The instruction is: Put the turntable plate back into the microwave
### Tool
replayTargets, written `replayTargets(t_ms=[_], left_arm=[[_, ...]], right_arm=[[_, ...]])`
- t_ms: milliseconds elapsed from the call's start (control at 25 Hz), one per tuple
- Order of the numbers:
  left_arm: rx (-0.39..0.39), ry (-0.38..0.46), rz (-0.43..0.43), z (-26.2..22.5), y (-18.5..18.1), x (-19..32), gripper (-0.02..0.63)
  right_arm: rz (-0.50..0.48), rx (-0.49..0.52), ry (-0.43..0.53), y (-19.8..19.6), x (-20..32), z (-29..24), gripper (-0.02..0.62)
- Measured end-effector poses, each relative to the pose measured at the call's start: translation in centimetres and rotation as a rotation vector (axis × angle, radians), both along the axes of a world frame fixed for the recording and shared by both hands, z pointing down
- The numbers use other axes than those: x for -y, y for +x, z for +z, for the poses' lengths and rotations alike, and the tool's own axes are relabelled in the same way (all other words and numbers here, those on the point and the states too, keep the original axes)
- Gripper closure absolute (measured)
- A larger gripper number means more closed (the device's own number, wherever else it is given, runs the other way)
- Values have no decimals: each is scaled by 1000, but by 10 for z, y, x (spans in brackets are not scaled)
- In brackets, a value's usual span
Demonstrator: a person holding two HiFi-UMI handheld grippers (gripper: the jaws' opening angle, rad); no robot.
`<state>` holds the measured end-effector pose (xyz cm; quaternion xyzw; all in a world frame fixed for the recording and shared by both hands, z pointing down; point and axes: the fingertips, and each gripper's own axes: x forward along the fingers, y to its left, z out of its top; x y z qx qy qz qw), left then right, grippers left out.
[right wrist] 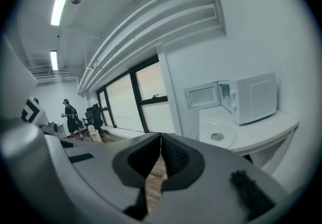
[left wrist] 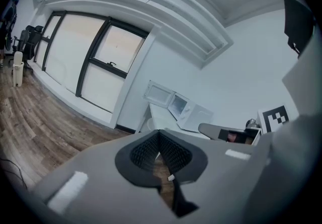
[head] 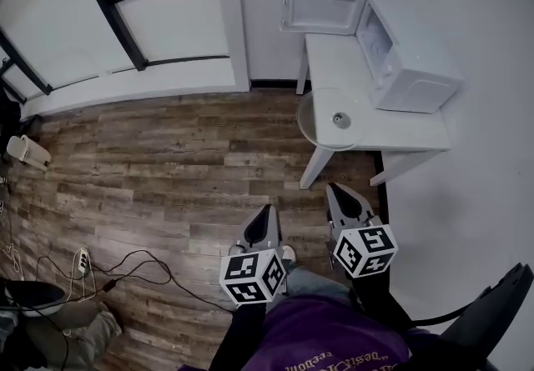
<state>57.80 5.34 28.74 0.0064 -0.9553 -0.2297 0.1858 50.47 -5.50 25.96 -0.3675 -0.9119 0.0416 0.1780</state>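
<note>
Head view: round clear glass turntable plate [head: 336, 119] flat on white table [head: 409, 137], just beside white microwave [head: 417, 69] with door open. Left gripper [head: 265, 219] and right gripper [head: 344, 201] closed tight, empty, well apart from plate. Judged barely begun: grasping, carrying, seating inside left.

The plate [head: 321, 123] is largely hidden in the left gripper view behind the left gripper [left wrist: 159, 133], along with much of the table [left wrist: 158, 116]. A dark object [head: 492, 311] is cut off at the head view's corner. A distant person [right wrist: 69, 115] is too small to be made out.
</note>
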Motion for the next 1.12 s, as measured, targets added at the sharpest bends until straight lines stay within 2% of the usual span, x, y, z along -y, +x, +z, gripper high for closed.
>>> replayTargets(t_ms=[400,440,560,600,760,1120], left_arm=[[-21,0,-57,11,-57,-9,602],[-25,-23,-60,12,-60,-10,602],[-15,-159,-31,5,-72,-14,603],[-9,-167,-11,3,-77,-14,602],[-10,-46,30,10,-96,-20,603],[-15,-49,59,10,-153,-74,602]], right_arm=[[-46,-10,11,-68,-10,11,586],[-46,-16,13,-72,-10,14,586],[-44,-23,17,-86,-15,18,586],[-41,-23,16,-90,-17,18,586],[-13,-23,18,-107,-25,19,586],[108,-42,18,-160,-45,25,586]])
